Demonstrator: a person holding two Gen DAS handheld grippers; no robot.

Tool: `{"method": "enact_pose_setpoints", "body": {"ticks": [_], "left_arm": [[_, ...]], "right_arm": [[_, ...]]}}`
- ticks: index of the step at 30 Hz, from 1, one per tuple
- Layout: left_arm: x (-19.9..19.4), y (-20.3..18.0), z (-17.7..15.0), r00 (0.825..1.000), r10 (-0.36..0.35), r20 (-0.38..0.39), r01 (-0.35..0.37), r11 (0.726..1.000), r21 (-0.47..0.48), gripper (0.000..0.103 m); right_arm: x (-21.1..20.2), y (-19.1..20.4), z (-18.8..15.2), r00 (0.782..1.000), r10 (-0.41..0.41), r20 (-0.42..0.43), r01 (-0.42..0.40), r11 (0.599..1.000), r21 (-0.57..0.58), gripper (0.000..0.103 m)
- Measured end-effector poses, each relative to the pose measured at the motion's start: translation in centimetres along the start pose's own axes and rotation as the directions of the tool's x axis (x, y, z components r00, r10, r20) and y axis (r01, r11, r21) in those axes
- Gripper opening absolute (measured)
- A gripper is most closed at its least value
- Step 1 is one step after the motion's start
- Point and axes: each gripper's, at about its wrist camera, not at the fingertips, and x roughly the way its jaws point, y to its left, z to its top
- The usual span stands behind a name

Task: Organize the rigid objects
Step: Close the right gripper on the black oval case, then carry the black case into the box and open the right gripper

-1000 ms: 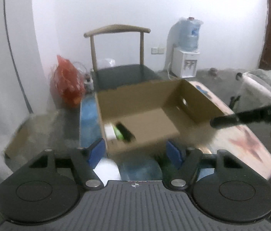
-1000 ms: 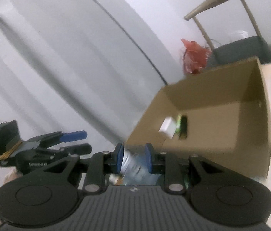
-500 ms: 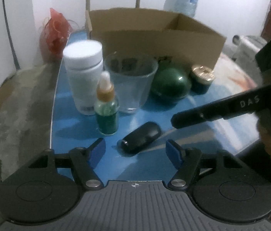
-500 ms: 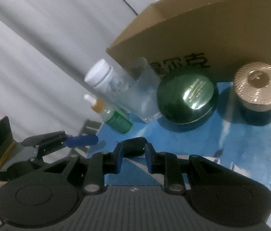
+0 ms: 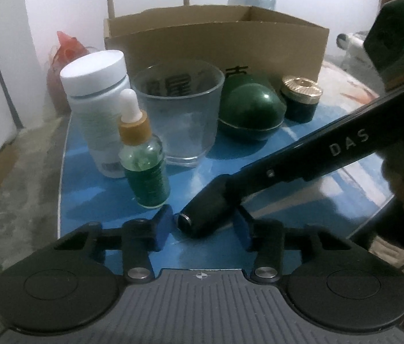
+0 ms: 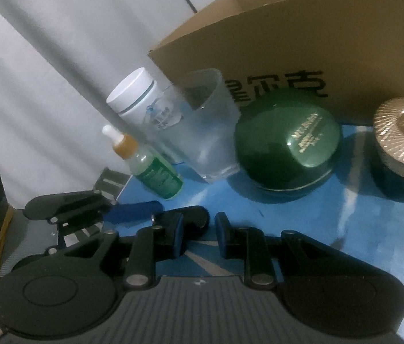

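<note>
Counter (image 5: 93, 200): glossy blue, pale streaks. Cardboard box (image 5: 216, 40): plain brown, black printed characters on the front. White bottle (image 5: 98, 109): white cap, pale body, small barcode label. Dropper bottle (image 5: 144, 166): white bulb, tan collar, clear green glass with darker green ribbed label. Cup (image 5: 182, 114): clear, frosted look. Round jar (image 5: 250, 111): dark green, thin gold band, gold lettering on top. Small jar (image 5: 301, 97): dark body, gold ribbed sunburst lid. Black cylinder (image 5: 202, 215): black, silver end ring. Left gripper (image 5: 205, 226): black, blue pads. Right gripper (image 6: 197, 236): same.
</note>
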Motion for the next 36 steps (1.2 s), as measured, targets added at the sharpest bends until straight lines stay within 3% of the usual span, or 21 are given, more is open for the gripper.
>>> {"method": "enact_pose_setpoints", "body": {"ticks": [5,8,16,27,30,36], "left_arm": [[-0.1,-0.5,-0.1,1.0,0.005,0.015,-0.006,1.0,0.002,0.037],[-0.1,-0.6,-0.1,1.0,0.005,0.017,-0.004,1.0,-0.01,0.037],[-0.1,-0.6,0.1,1.0,0.001,0.017,-0.001,1.0,-0.02,0.036],[-0.3,-0.7,-0.1,0.999,0.0,0.036,0.001,0.999,-0.033,0.031],[-0.8,-0.9,0.0,0.999,-0.005,0.037,0.006,0.999,-0.036,0.031],[-4.0,-2.2,1.6,0.994,0.009,0.11,-0.01,1.0,0.004,0.031]], "right_arm": [[0.7,0.0,0.2,1.0,0.017,0.005,-0.017,1.0,0.012,0.027],[0.6,-1.6,0.4,0.998,0.069,0.012,-0.07,0.992,0.108,0.028],[1.3,-5.2,-0.2,0.958,0.276,0.077,-0.286,0.897,0.338,0.028],[3.6,-2.4,-0.3,0.977,0.203,0.064,-0.213,0.935,0.283,0.025],[3.2,-1.6,-0.4,0.976,0.205,0.071,-0.216,0.939,0.266,0.022],[0.3,1.2,0.2,0.97,0.208,0.129,-0.228,0.959,0.167,0.022]]}}
